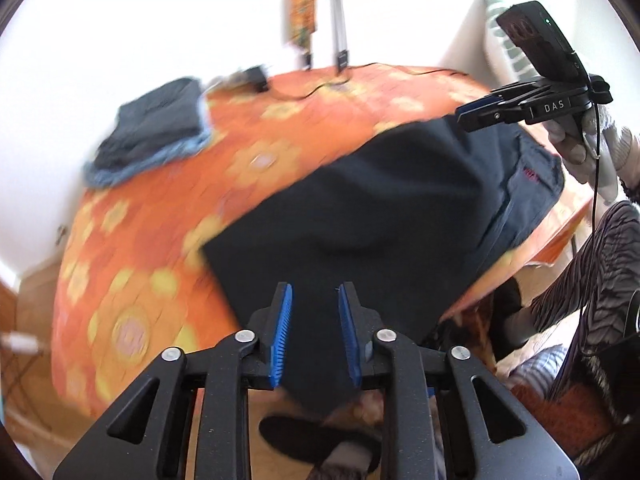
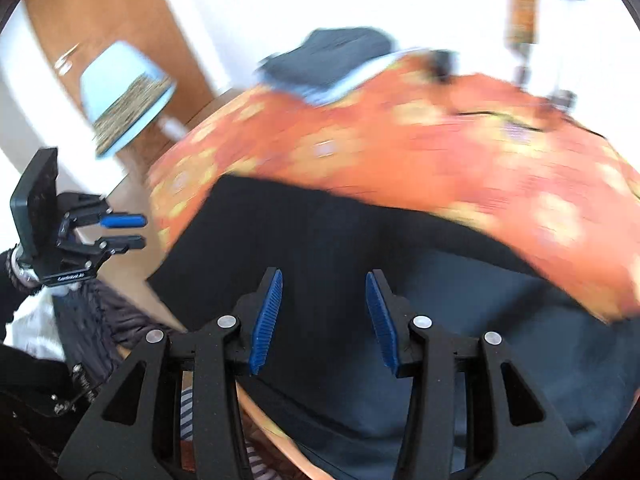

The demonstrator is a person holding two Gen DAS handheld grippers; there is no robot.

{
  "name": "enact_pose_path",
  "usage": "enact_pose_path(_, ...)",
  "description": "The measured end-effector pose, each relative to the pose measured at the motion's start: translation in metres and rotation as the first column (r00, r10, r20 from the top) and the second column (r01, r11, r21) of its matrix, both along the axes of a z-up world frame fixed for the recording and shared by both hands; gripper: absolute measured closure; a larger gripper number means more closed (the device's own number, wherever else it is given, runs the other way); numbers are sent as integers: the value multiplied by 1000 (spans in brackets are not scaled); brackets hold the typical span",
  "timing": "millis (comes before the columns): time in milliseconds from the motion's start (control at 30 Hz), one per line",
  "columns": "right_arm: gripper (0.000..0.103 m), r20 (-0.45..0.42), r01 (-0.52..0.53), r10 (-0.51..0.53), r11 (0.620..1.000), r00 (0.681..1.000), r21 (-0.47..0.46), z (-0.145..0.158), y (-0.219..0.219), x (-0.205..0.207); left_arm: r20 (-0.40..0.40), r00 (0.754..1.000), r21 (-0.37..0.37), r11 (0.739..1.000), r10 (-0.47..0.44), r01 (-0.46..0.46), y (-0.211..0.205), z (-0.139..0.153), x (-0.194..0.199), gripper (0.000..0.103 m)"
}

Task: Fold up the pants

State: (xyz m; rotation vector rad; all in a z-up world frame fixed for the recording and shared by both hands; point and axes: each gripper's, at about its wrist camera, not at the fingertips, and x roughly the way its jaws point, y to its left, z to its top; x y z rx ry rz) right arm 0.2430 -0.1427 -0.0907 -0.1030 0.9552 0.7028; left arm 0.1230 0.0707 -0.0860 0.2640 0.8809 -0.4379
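Both the left gripper (image 1: 315, 334) and right gripper (image 2: 324, 320) gape empty over the dark pants (image 1: 360, 208); pinch the edges evenly before folding

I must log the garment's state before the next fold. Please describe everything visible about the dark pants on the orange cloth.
The dark pants are navy-black, soft woven fabric, lying spread and mostly flat on the orange floral cloth. One end shows a seam and a small red mark. One corner hangs over the table edge. Both grippers, left and right, are open and not gripping it.
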Motion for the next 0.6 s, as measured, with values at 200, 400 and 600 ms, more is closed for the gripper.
enact_pose_path(200,55,28,244,-244,970,969,15,21,-102,-7,29,995,-51,994,-98,99,-57,1,30,66)
enact_pose_path(400,50,33,431,-431,902,902,16,21,-180,-22,16,986,-111,979,-168,169,-109,-8,54,61)
enact_pose_path(600,41,-20,643,-643,766,766,13,4,-263,-26,5,960,-157,948,-280,277,-163,-9,63,50)
